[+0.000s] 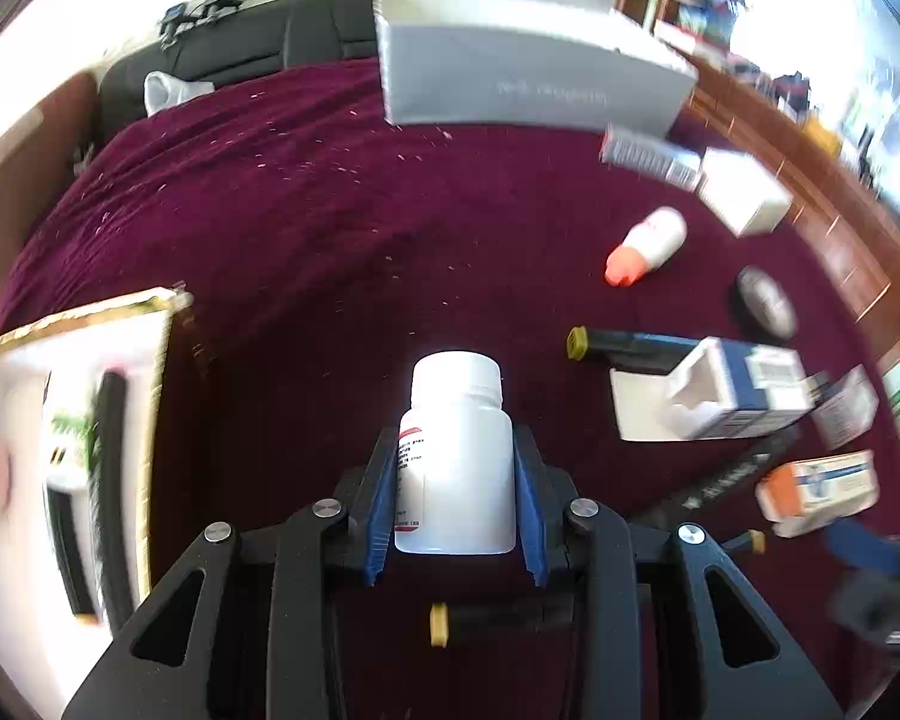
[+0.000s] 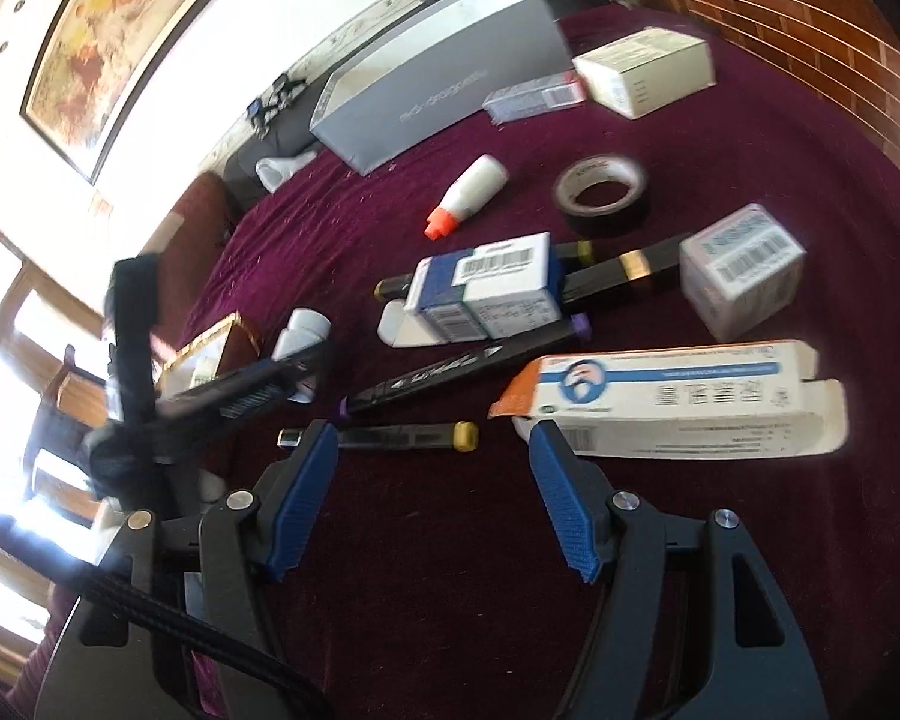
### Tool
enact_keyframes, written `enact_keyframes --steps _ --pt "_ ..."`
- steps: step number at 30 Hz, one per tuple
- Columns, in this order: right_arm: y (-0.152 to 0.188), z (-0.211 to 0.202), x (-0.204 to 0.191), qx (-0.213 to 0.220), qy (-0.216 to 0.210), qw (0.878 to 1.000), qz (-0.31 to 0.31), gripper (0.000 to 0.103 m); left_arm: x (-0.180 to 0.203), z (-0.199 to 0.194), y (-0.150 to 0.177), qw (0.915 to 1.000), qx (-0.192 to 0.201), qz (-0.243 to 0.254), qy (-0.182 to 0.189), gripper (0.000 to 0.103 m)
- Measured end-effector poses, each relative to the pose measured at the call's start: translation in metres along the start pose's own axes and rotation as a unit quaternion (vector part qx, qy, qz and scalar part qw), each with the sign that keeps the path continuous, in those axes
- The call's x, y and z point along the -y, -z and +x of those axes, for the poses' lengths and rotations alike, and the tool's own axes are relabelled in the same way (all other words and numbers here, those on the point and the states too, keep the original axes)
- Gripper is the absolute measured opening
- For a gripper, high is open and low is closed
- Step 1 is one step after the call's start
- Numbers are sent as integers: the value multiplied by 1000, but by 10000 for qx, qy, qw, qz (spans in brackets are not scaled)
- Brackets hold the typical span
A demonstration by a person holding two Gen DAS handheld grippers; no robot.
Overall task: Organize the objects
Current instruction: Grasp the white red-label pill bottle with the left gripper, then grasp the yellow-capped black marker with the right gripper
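My left gripper [image 1: 455, 450] is shut on a white pill bottle [image 1: 456, 450] with a white cap, held above the maroon cloth. The same bottle [image 2: 303, 336] and the left gripper show at the left of the right wrist view. A gold-edged box [image 1: 78, 420] with a white inside lies to the left. My right gripper [image 2: 435, 438] is open and empty, above a black marker with a gold cap [image 2: 402, 437]. Just beyond lie an orange and white carton [image 2: 678, 402], a purple-capped marker [image 2: 462, 369] and a blue and white carton [image 2: 486, 294].
A large grey box [image 2: 444, 66] stands at the back. Near it lie a white box [image 2: 645, 72], a glue bottle with an orange cap [image 2: 468, 195], a tape roll [image 2: 603, 189] and a small barcode box [image 2: 741, 270]. A wooden wall [image 2: 810, 48] runs along the right.
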State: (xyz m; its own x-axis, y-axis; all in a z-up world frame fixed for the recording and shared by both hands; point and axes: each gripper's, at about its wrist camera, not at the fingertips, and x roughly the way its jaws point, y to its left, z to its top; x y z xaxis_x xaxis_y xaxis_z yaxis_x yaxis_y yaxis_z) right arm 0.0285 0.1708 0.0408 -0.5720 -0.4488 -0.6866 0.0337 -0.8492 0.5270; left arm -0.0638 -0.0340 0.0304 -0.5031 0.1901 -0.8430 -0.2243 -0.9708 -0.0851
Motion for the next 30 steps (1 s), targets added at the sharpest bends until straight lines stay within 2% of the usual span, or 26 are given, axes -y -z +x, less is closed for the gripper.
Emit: enact_keyframes --steps 5,10,12,14,16,18,21,24,27,28,30 --pt "-5 28 -21 -440 -193 9983 -324 66 -22 -47 16 9983 255 -296 444 30" --pt "-15 54 -30 -637 -154 9970 -421 66 -46 -98 43 9919 549 -550 1000 30" --pt "-15 59 -36 -860 -249 9949 -464 66 -56 -113 54 9900 609 -570 1142 30" --pt "-8 68 -46 -1414 -422 9871 -623 67 -67 -122 61 9886 639 -620 1213 31" --pt "6 79 -55 -2084 -715 9726 -742 67 -81 -126 68 9869 616 -742 1292 31" --pt "6 75 -61 -1913 -511 9761 -896 67 -93 -130 75 9866 629 -852 1240 31" --pt "2 73 -69 -1563 102 9815 -1101 67 -104 -133 85 9867 652 -953 1147 31" --pt "11 81 -85 -1423 804 9756 -1463 66 -112 -133 93 9857 648 -1077 1120 31" --pt "26 86 -105 -1088 1366 9670 -1854 62 -122 -135 100 9855 716 -1173 997 31" --pt "29 88 -109 -1027 1468 9646 -1936 59 -125 -136 102 9856 743 -1185 956 31" --pt "34 95 -113 -919 1732 9575 -2116 42 -131 -140 107 9867 829 -1170 770 31"
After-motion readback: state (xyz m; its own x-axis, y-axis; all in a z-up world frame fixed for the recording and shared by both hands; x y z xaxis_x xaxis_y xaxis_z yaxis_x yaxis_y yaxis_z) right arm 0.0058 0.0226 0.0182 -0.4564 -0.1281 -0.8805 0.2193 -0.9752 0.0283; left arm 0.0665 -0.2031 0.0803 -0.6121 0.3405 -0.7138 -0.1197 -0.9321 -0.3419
